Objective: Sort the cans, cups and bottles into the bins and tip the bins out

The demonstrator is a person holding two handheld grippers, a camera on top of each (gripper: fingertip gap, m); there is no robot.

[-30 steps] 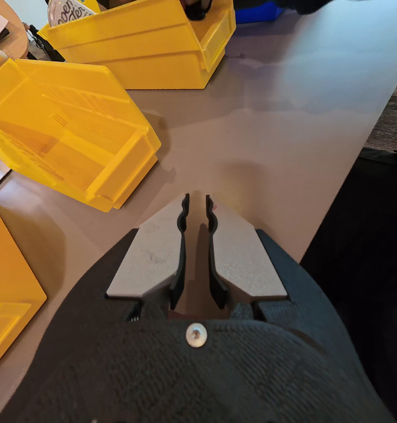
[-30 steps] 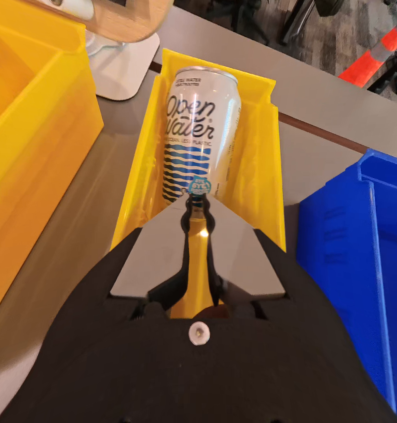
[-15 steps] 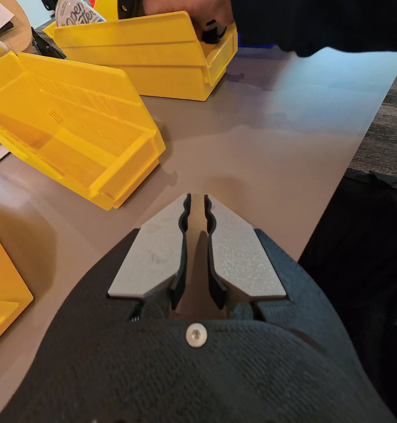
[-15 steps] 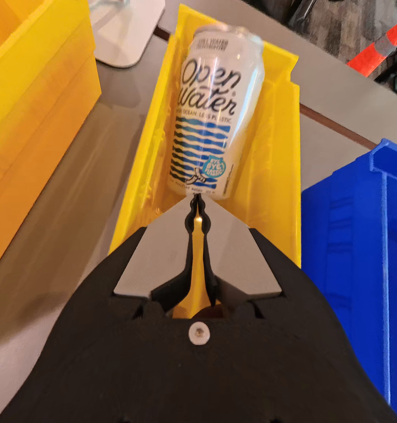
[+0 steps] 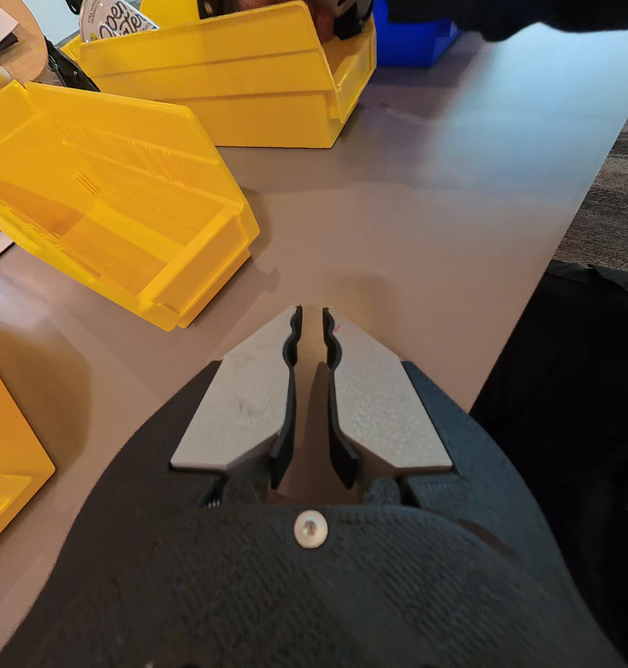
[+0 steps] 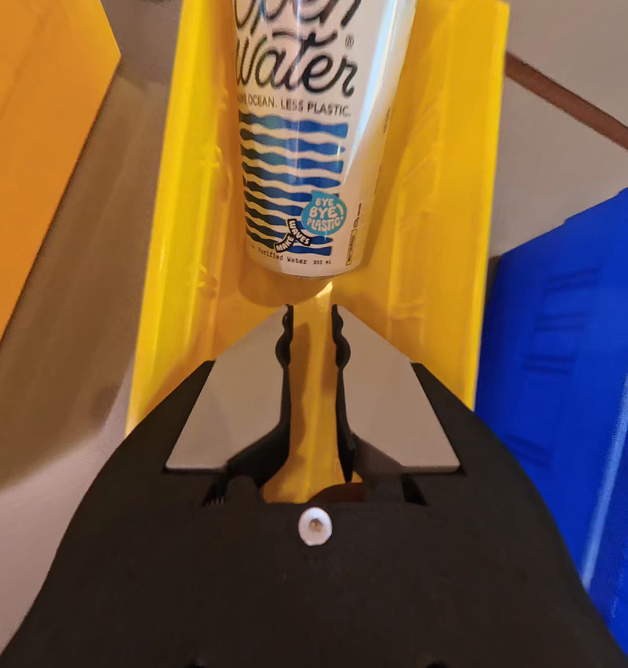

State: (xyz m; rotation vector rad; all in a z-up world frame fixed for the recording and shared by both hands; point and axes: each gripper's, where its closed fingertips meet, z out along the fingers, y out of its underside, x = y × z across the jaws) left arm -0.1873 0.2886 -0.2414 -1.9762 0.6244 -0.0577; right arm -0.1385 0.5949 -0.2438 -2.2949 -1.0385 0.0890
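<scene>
A white can with blue waves point(image 6: 298, 162) lies lengthways in a narrow yellow bin point(image 6: 446, 180), its base a little beyond my right gripper point(image 6: 310, 307). The right jaws stand slightly apart with the bin's front wall between them. In the left wrist view the same bin point(image 5: 215, 83) is at the far side of the table, and the can point(image 5: 113, 25) pokes up at its far left end. My left gripper point(image 5: 312, 309) hovers over the bare grey table point(image 5: 414, 217), nearly shut, with nothing between its fingers.
An empty yellow bin point(image 5: 196, 260) sits left of the left gripper and another yellow bin point(image 5: 5, 452) at the near left. A blue bin point(image 6: 565, 361) stands right of the held bin and a yellow one point(image 6: 34, 144) left of it. The table edge runs along the right.
The can has slid away from the right gripper's tips down the bin. The right jaws stand a little wider than half a second ago. The left gripper has drifted slightly back.
</scene>
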